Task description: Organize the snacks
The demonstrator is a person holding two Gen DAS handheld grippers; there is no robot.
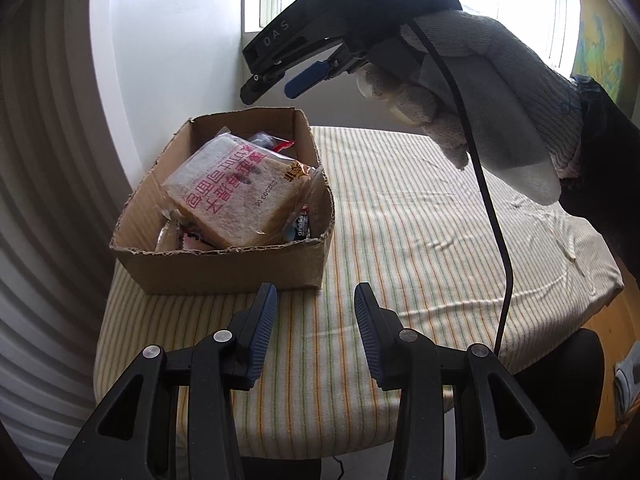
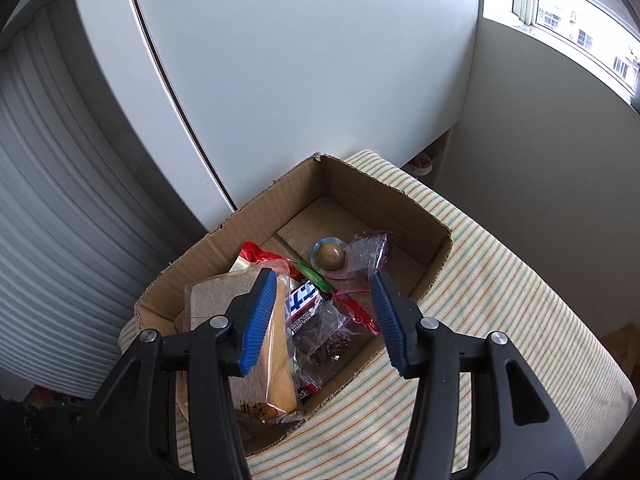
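Snacks (image 2: 316, 320) fill a cardboard box (image 1: 224, 268) on striped tablecloth (image 1: 400, 240).

Right claw (image 1: 276, 80): black plastic frame, "DAS" lettered on its arm, blue ribbed pad. Black cable hangs beside it. Hand (image 1: 480, 92) on it wears grey knit glove, dark sleeve behind. Left claw (image 1: 316, 336): black arms, silver rivets, blue pads.

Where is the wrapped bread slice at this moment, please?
The wrapped bread slice lies inside the cardboard box, tilted on top of the other snacks. In the right wrist view it is at the box's near-left end, beside a candy bar.
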